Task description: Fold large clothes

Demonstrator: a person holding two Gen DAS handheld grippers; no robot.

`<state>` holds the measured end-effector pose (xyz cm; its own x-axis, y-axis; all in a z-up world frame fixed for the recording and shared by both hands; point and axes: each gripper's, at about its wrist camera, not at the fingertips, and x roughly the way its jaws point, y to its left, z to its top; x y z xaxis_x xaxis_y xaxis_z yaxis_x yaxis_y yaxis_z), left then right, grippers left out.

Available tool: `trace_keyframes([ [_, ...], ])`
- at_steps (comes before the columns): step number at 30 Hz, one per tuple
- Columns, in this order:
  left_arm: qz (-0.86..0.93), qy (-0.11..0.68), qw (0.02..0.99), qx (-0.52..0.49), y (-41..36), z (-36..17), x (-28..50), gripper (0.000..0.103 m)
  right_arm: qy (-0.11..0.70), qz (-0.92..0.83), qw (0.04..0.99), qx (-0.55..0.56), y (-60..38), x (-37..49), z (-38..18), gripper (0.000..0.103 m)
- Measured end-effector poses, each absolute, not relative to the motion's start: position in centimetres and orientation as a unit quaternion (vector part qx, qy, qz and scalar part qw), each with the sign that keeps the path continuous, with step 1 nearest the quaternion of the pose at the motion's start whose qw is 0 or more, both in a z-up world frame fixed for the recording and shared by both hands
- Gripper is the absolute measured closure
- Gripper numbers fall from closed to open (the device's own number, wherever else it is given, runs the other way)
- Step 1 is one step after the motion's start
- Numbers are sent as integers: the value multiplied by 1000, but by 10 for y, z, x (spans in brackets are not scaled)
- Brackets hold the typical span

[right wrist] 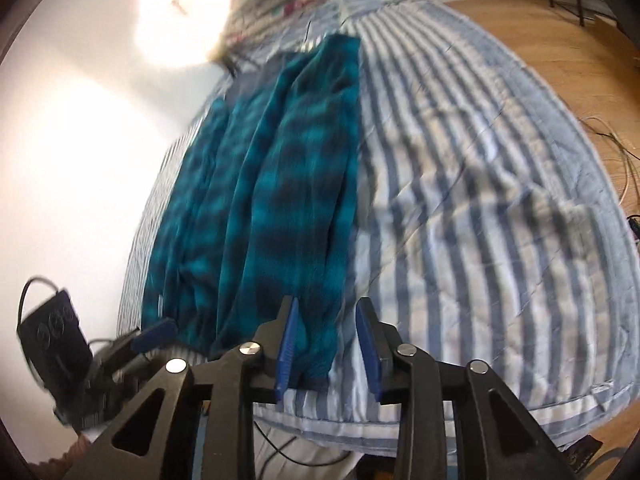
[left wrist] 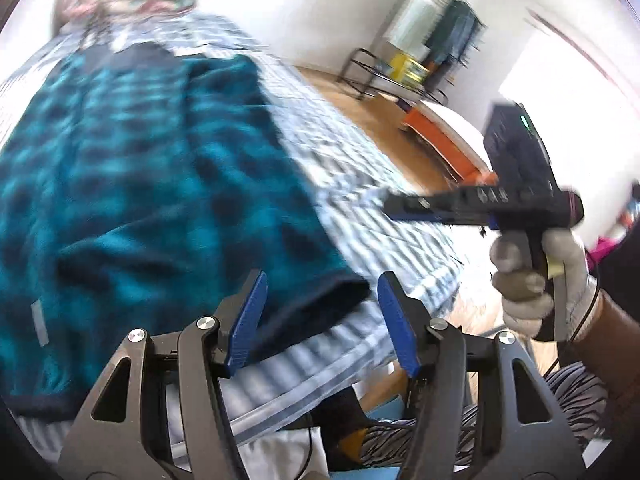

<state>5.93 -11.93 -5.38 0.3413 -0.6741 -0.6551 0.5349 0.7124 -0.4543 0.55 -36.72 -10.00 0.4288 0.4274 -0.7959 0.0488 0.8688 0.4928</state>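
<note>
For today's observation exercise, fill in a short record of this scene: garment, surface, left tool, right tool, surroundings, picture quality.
garment: teal and dark plaid garment, lying lengthwise in folds, near hem by both tools
surface: bed with blue and white striped cover
left tool: open, pads apart above the hem corner, nothing gripped
right tool: open, hem edge seen between the pads, not pinched
hand: gloved hand holds the right tool's handle
surroundings: wooden floor, white wall
picture quality: motion blur in both views
</note>
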Motion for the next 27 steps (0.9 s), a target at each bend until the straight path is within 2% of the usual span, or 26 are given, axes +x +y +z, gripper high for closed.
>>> trace_keyframes([
  [5,-386,472,793,-17,-184,-77,56,44,501,100,825,243,-391,4,-89,70],
  [13,-347,493,797,29,-210,-118,62,45,476,97,828,280,-407,8,-82,68],
  [14,-342,492,800,33,-210,-122,64,58,475,99,827,284,-409,10,-82,68],
  [17,-335,494,802,4,-194,-127,77,87,473,100,826,290,-411,16,-84,67],
  [18,-337,500,798,-15,-190,-128,82,90,473,100,825,294,-411,18,-85,67],
  [22,-348,509,780,-102,-162,-120,94,93,462,101,825,309,-414,38,-90,53],
  [27,-358,487,784,-141,-146,-99,91,93,453,96,819,339,-420,77,-101,53],
])
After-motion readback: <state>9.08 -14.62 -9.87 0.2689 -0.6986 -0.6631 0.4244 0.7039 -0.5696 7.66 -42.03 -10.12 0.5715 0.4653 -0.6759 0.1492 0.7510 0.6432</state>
